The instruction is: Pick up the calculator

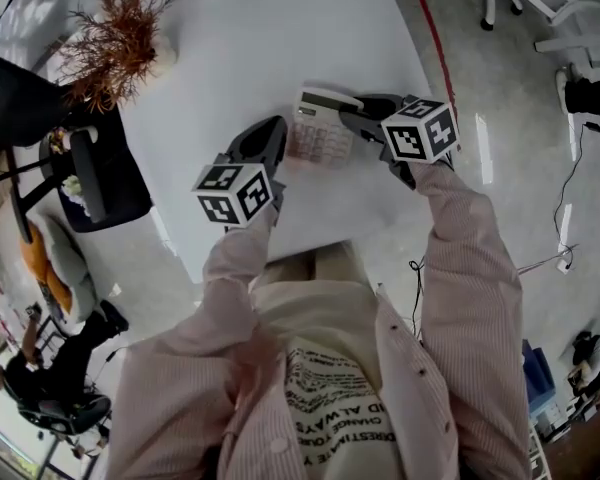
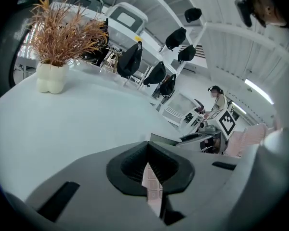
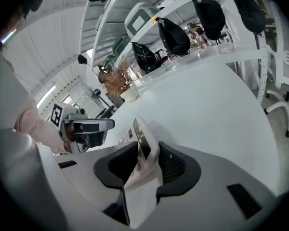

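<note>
A white calculator point(image 1: 320, 128) with pinkish keys sits over the white table point(image 1: 230, 48) between my two grippers. In the head view, my left gripper point(image 1: 276, 140) is at its left edge and my right gripper point(image 1: 352, 116) at its upper right edge. The left gripper view has the pads nearly together, with a thin strip of the calculator point(image 2: 151, 189) pinched between them. In the right gripper view the calculator point(image 3: 145, 150) stands tilted between the jaws, display side towards the left pad, and both pads rest against it.
A white vase of dried brown grass point(image 1: 120, 38) stands at the table's far left corner. Dark office chairs point(image 1: 90, 168) stand left of the table. The table's near edge point(image 1: 310, 243) runs just in front of the person's body. A red floor line point(image 1: 440, 48) runs to the right.
</note>
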Tool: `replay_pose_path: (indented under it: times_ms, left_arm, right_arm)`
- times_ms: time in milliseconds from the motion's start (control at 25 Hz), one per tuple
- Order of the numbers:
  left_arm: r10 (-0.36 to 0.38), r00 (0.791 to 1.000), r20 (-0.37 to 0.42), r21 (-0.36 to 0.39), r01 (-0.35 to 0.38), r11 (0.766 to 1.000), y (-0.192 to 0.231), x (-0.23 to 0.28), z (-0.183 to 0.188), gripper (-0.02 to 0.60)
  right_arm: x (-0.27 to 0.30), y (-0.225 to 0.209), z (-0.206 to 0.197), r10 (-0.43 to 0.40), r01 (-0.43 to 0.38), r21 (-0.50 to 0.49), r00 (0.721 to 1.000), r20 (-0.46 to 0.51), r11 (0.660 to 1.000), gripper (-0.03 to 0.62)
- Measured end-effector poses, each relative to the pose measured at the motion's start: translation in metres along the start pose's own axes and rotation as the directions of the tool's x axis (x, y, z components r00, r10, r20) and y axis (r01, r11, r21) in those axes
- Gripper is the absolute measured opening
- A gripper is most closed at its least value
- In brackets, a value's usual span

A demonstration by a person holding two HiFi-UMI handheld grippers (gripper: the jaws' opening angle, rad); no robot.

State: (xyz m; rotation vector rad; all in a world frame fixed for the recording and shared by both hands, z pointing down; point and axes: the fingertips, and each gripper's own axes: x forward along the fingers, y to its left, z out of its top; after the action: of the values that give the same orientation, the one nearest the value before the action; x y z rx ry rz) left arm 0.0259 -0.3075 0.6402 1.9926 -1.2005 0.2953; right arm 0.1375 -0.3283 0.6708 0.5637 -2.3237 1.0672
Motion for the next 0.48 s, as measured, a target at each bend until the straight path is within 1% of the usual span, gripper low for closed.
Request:
replay_pose_path:
  times_ms: [40,280,480]
  left_arm:
    - [0.001,1.000,-0.001,0.000,-0.001,1.000,0.0006,0.0001,0.0000,0.002]
    - [-0.004,1.000,-0.006,-0.006,0.004,1.000,0.0021,0.0012,-0.0017,0.002]
    - [-0.005,1.000,-0.009,-0.003,0.005,1.000,0.0002,0.0010,-0.0025,0.002]
  right_arm:
    - [0.0009,0.0006,-0.0004,0.007,-0.007,-0.006,1.000,-0.012,1.000,0.122]
    - [0.0012,0.0014,-0.0004,0.051,-0.050,0.022,0.998,-0.036,0.999,0.104]
    - [-0.0035,0.0063,0.0016,0.124,-0.124,0.079,0.992,-0.002,0.989,0.077]
